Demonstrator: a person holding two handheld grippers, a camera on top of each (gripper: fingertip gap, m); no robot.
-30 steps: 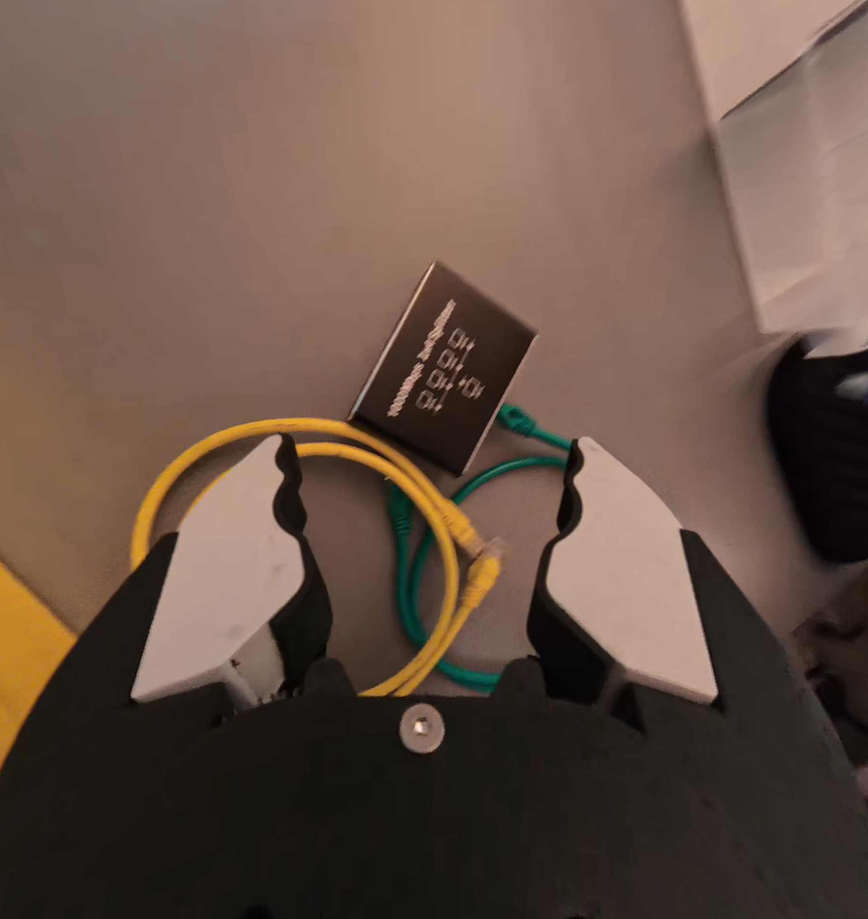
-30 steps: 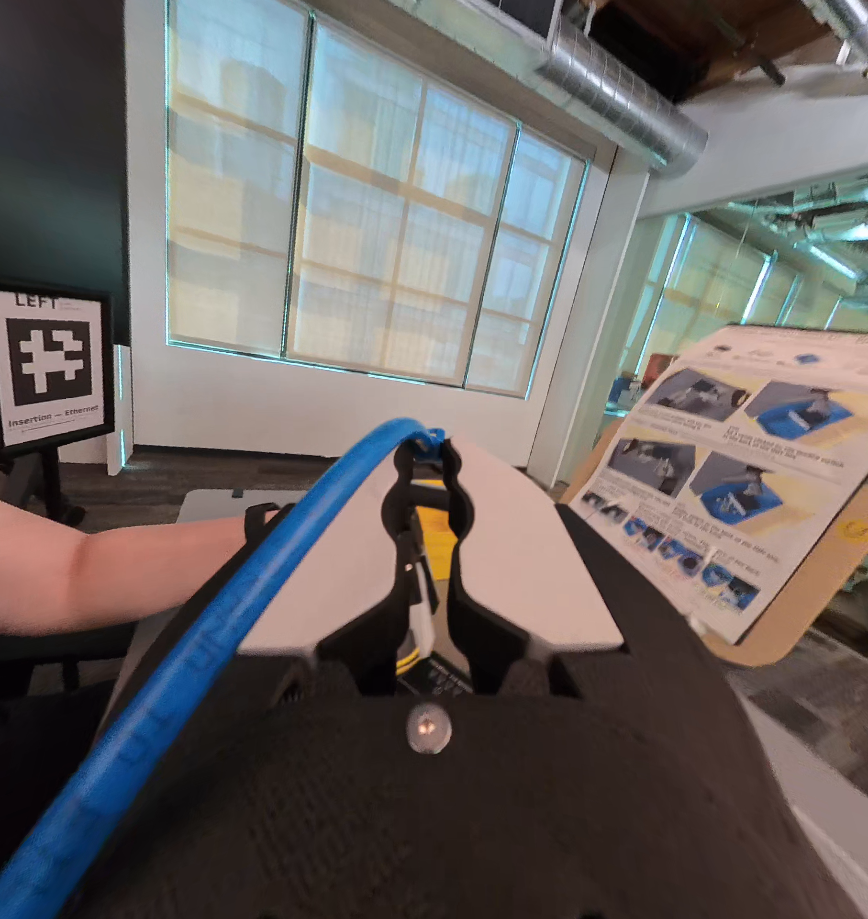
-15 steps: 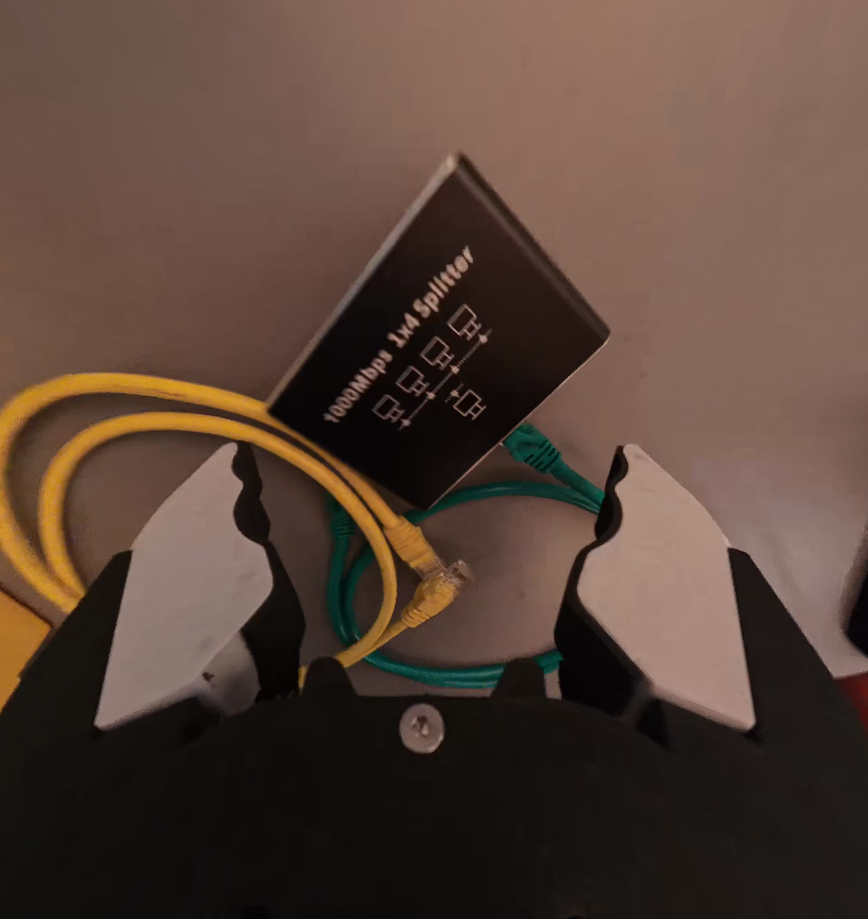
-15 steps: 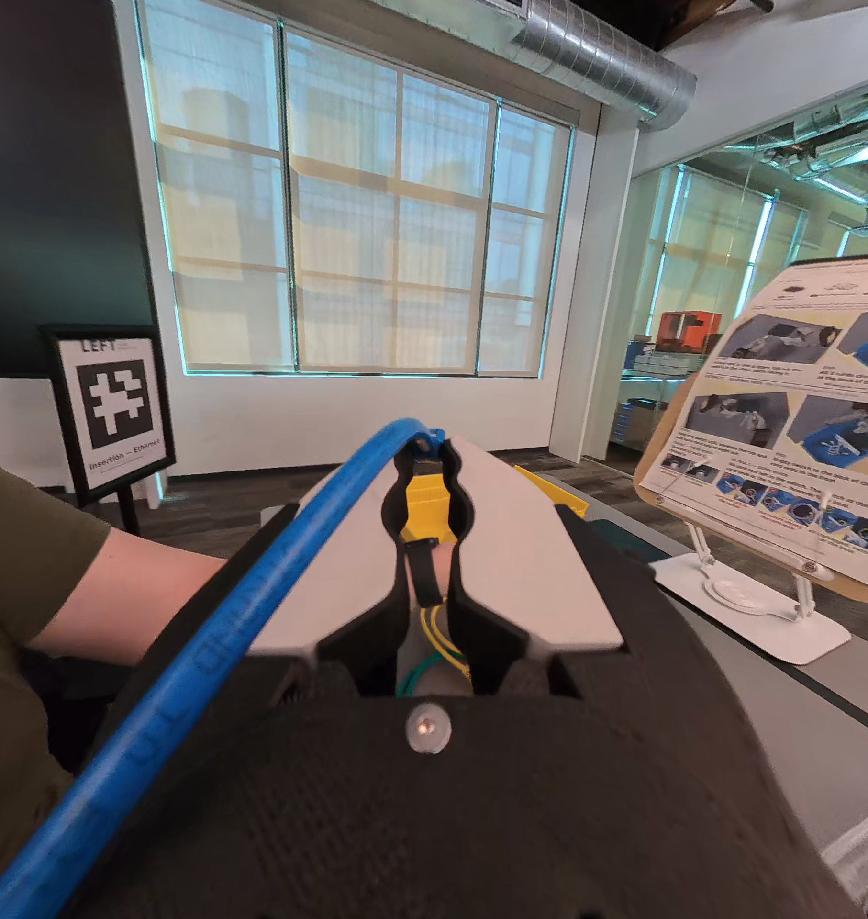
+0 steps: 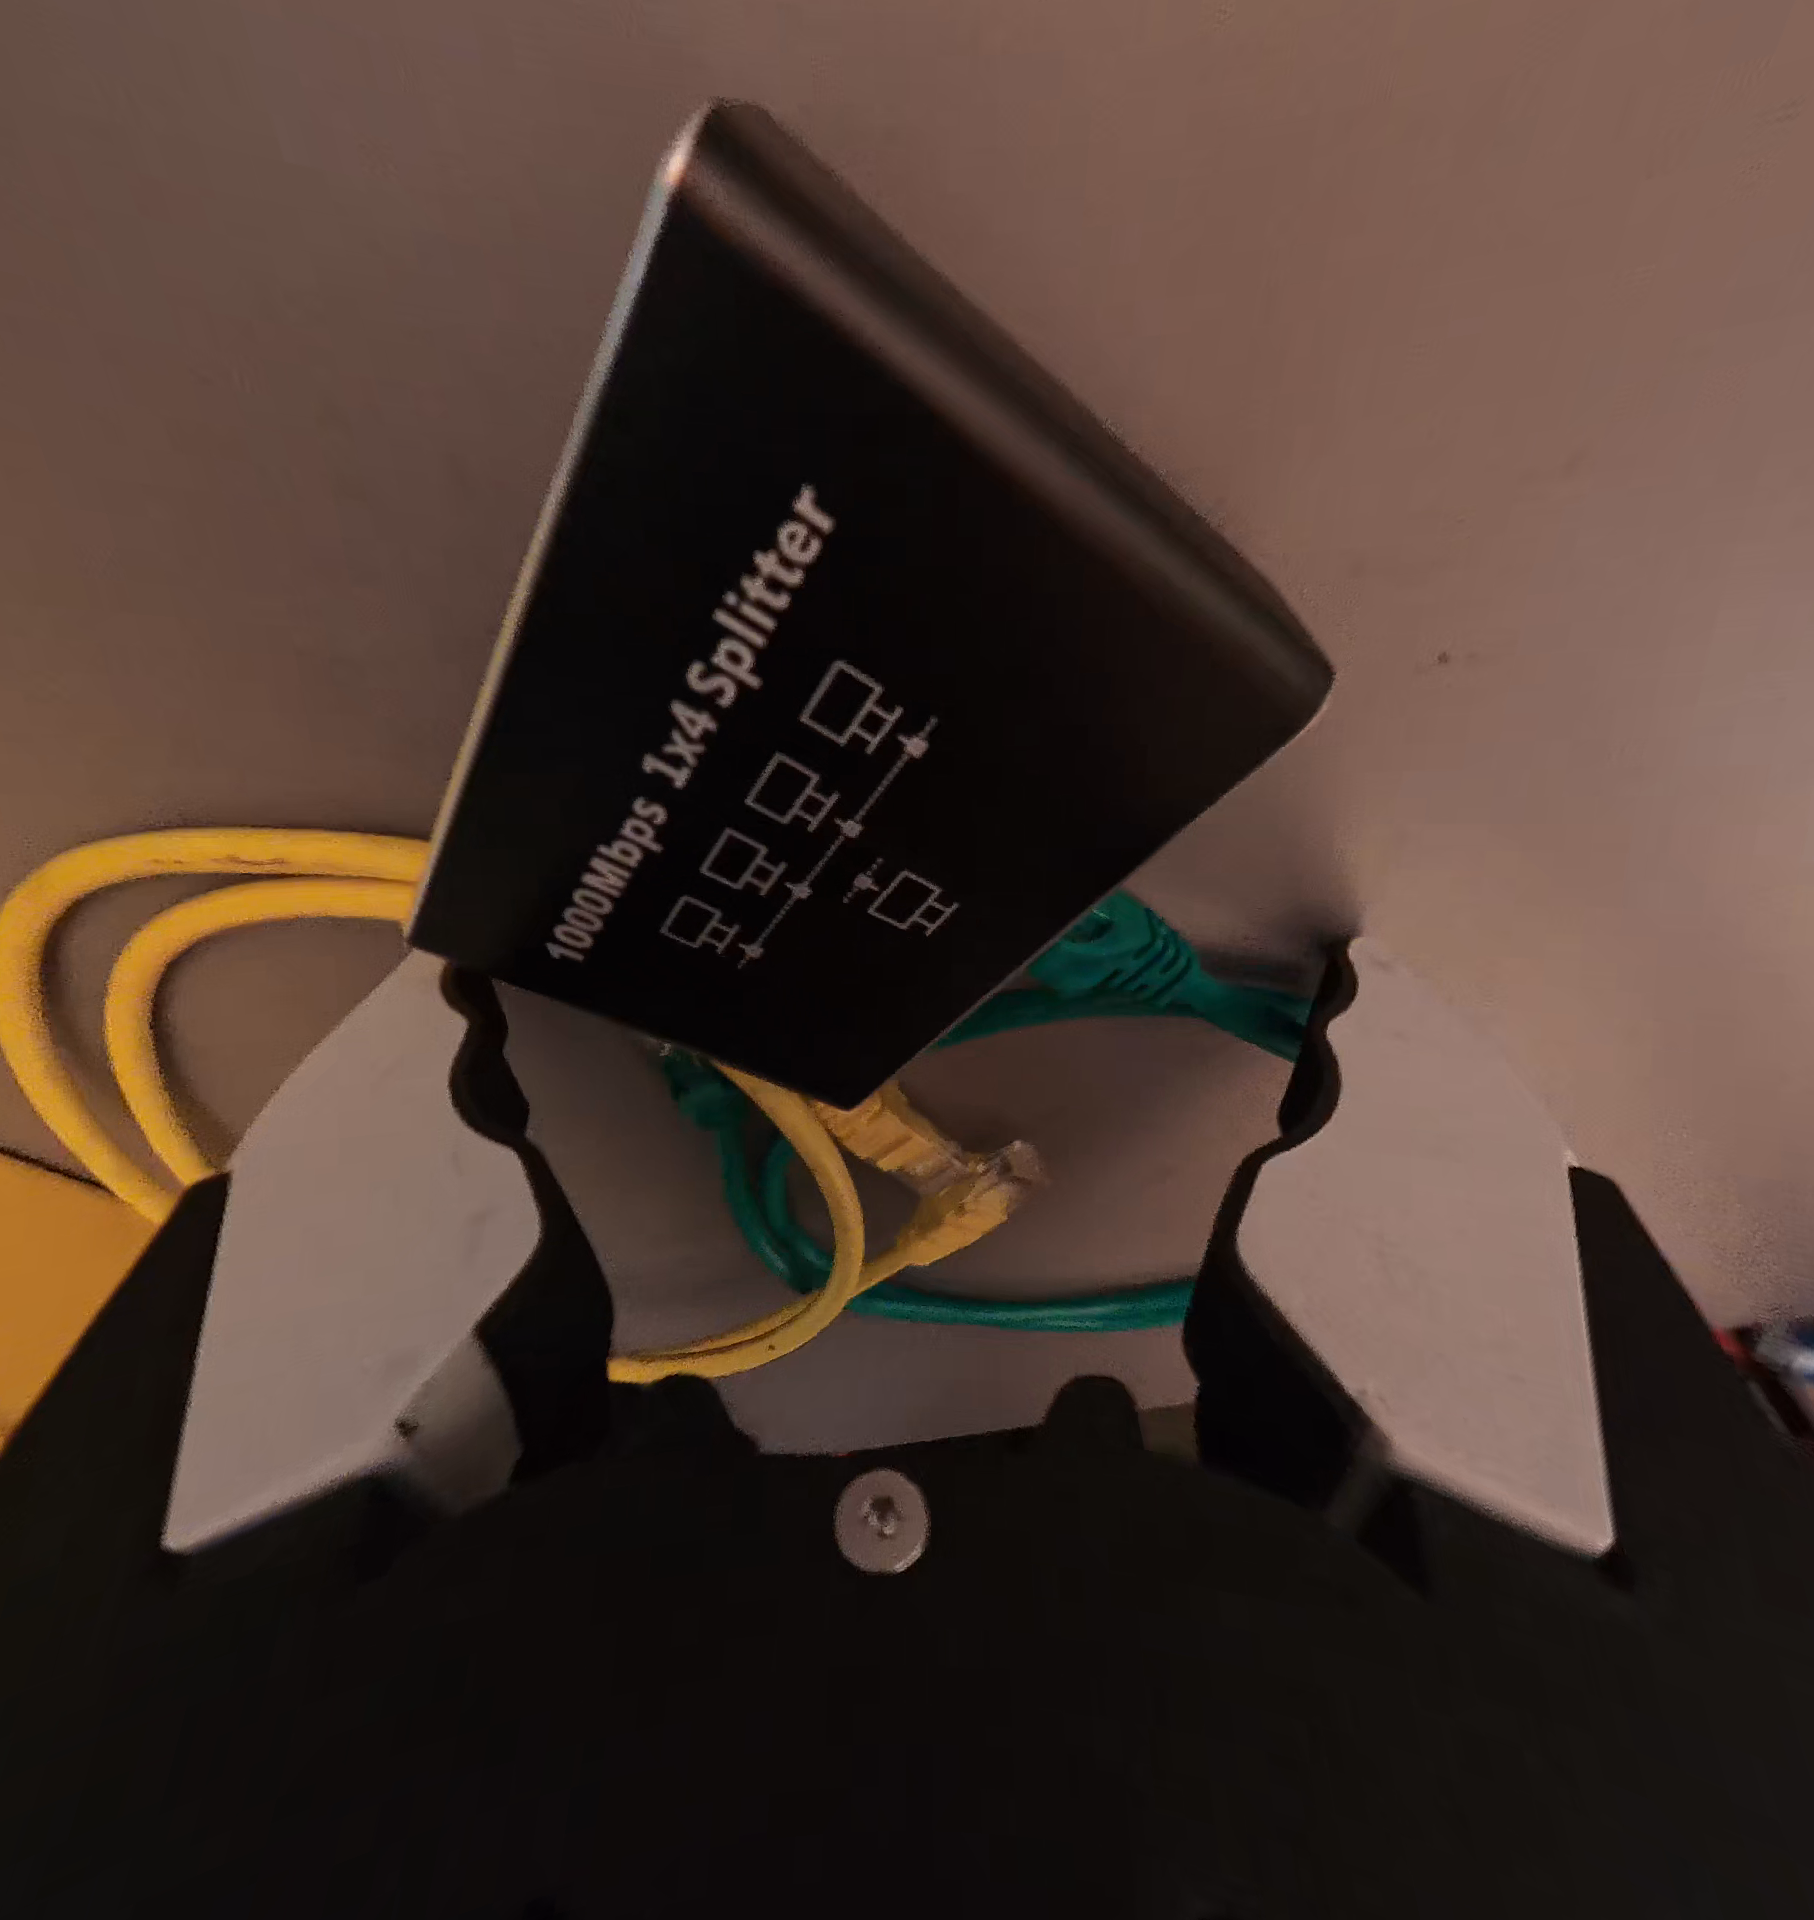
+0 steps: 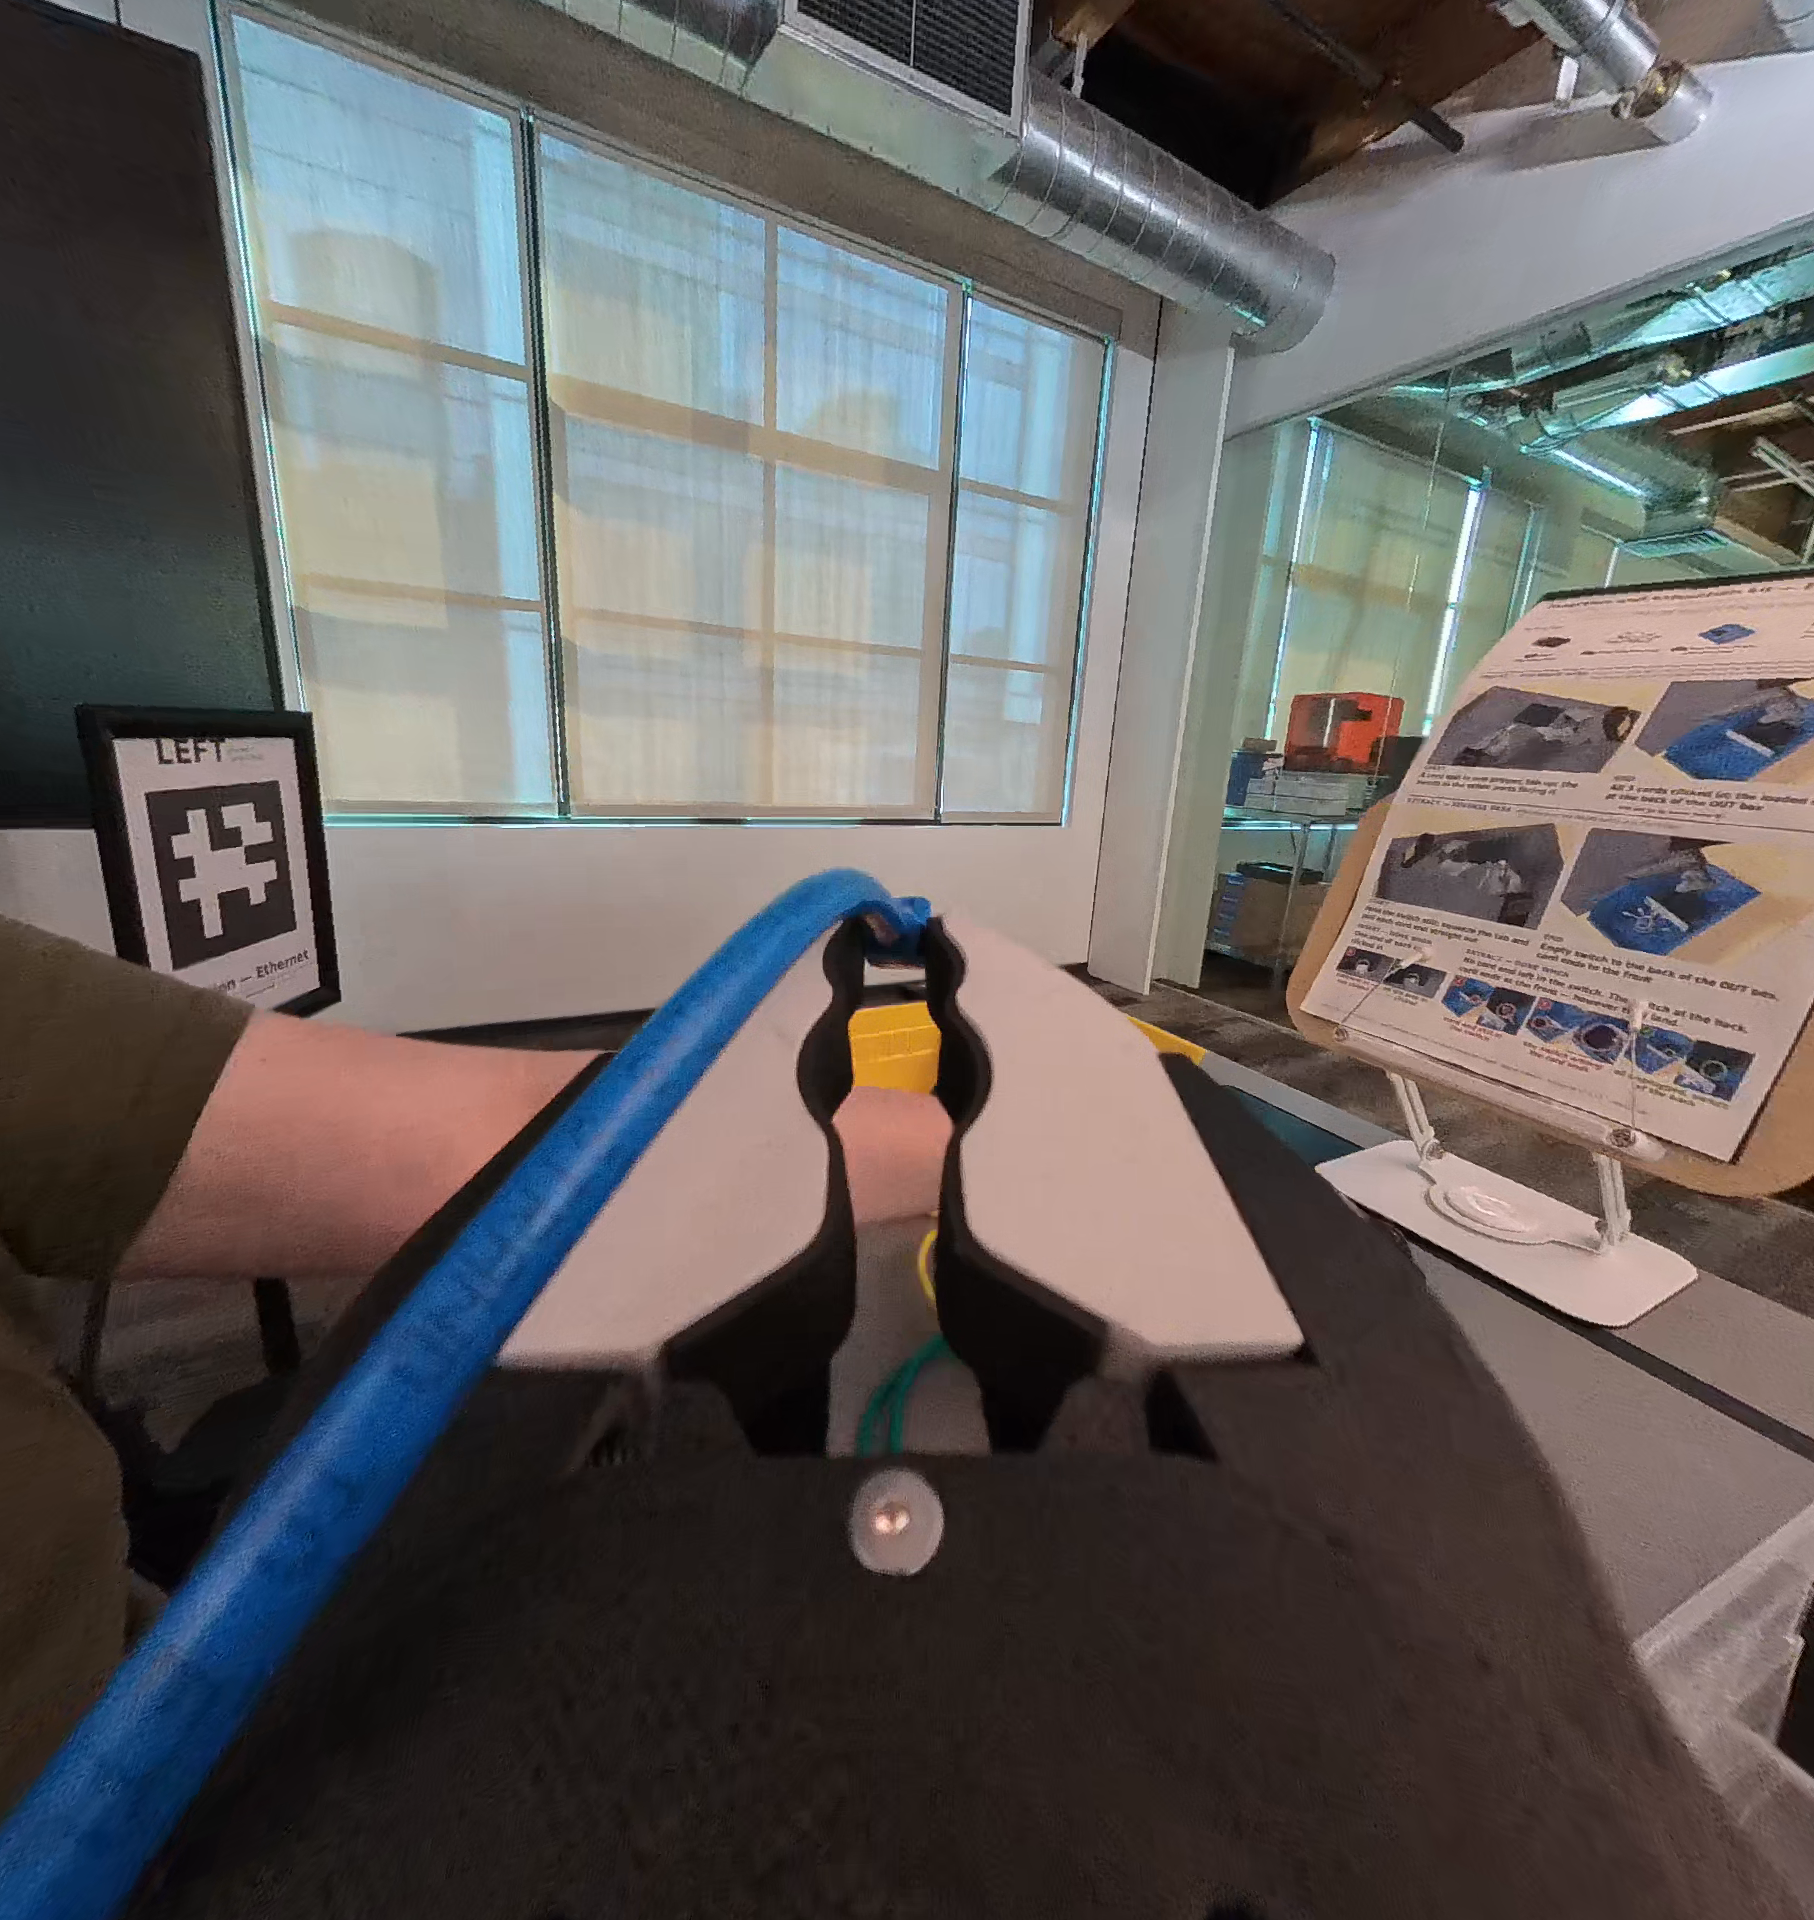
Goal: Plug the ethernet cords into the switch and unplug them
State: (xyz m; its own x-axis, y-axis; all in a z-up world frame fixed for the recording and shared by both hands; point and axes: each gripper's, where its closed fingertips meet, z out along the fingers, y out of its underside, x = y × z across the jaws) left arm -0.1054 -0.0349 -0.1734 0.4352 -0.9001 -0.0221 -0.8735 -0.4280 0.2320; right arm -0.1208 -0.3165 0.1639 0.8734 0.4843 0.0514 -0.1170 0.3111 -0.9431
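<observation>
In the left wrist view a black switch box (image 5: 882, 623) lies tilted on the grey table, its near corner between my fingertips. A coiled yellow cord (image 5: 103, 987) and a coiled green cord (image 5: 1121, 966) lie under and beside it, with loose yellow plugs (image 5: 944, 1174) near the middle. My left gripper (image 5: 898, 971) is open and empty, just above the switch's near edge. My right gripper (image 6: 895, 930) is shut on the plug end of a blue cord (image 6: 446, 1278), held up above the table; the cord trails back to the lower left.
A yellow bin (image 5: 9, 1299) edge sits at the left. In the right wrist view a person's forearm (image 6: 363, 1132) reaches across, an instruction board on a white stand (image 6: 1599, 914) is at right, a framed marker sign (image 6: 217, 862) at left, and a pale bin's rim (image 6: 1765, 1621) at lower right.
My left gripper has moved down and forward toward the switch, which now fills the view between the open fingers. The right gripper has tilted while staying shut on the blue cord.
</observation>
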